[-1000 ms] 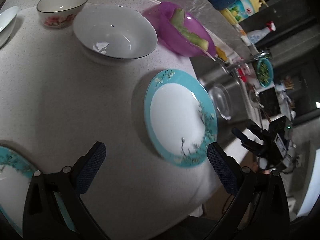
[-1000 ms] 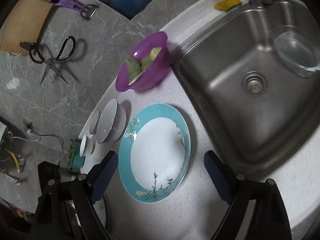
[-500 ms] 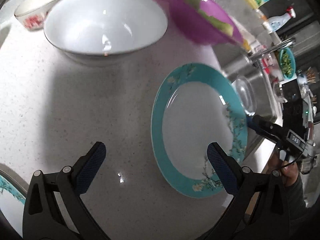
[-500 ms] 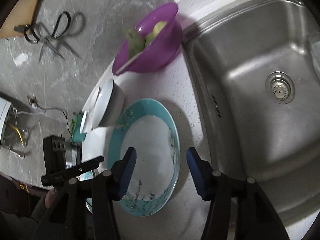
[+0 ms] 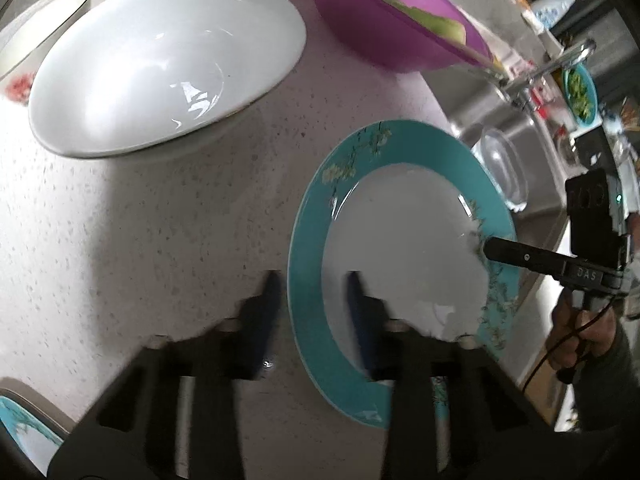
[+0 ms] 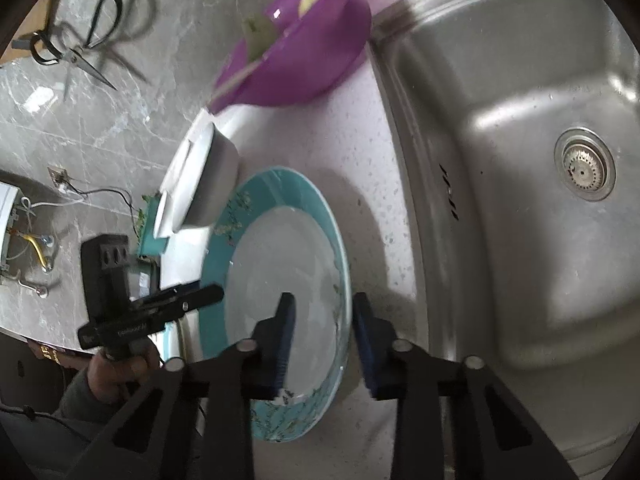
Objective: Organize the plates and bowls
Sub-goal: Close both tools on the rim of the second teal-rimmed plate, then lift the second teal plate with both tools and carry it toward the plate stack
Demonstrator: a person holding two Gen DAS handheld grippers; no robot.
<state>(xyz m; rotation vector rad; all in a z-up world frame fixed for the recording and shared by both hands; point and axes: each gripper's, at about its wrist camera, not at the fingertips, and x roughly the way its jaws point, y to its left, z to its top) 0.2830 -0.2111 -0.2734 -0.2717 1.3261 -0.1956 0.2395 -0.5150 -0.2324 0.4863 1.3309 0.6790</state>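
A teal-rimmed white plate (image 5: 400,240) (image 6: 280,248) lies flat on the speckled counter. My left gripper (image 5: 313,280) points down over the plate's left rim. Its jaws are closing, one finger outside the rim and one over the white centre, with gaps showing on both sides. My right gripper (image 6: 323,300) straddles the opposite rim on the sink side. Its jaws are also closing and the pads do not visibly press. A large white bowl (image 5: 160,56) (image 6: 216,176) stands behind the plate. A purple bowl (image 5: 392,32) (image 6: 304,60) holding green pieces is beyond it.
The steel sink (image 6: 520,160) lies right beside the plate, with a clear glass bowl (image 5: 500,168) in it. A second teal plate (image 5: 24,428) and a small flowered bowl (image 5: 24,64) sit at the counter's left. Scissors (image 6: 76,52) hang on the wall.
Both grippers came down closer to the teal plate. Their jaws went from wide open to narrow, each now straddling a rim.
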